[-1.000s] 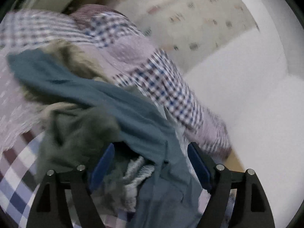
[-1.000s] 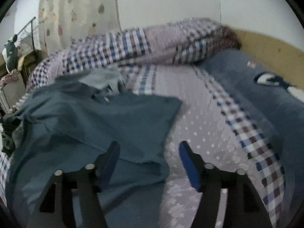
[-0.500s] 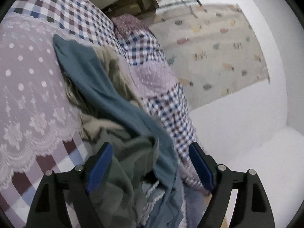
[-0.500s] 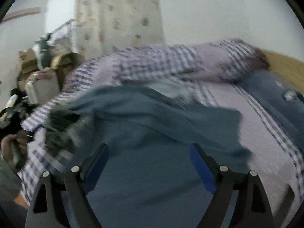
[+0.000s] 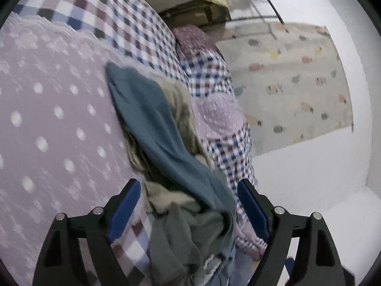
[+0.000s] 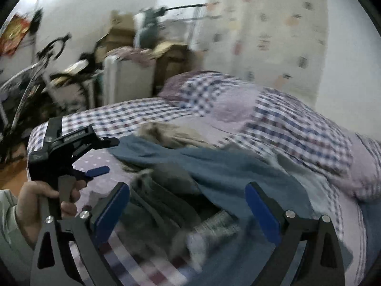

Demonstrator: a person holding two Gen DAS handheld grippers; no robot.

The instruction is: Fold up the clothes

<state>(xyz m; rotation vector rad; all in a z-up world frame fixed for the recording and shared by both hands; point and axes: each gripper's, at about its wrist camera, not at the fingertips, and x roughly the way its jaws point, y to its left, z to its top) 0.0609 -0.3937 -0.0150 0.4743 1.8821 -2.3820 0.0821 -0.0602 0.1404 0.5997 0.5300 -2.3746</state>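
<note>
I am opening my right gripper [image 6: 187, 211] over the clothes pile [image 6: 190, 190], grasping nothing. My left gripper [image 5: 189, 202] is released too; nothing looks folded yet.

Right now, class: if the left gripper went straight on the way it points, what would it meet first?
Most likely the crumpled grey-green garment lying between the open left gripper's blue pads, under the teal-blue cloth; depth is uncertain.
</note>
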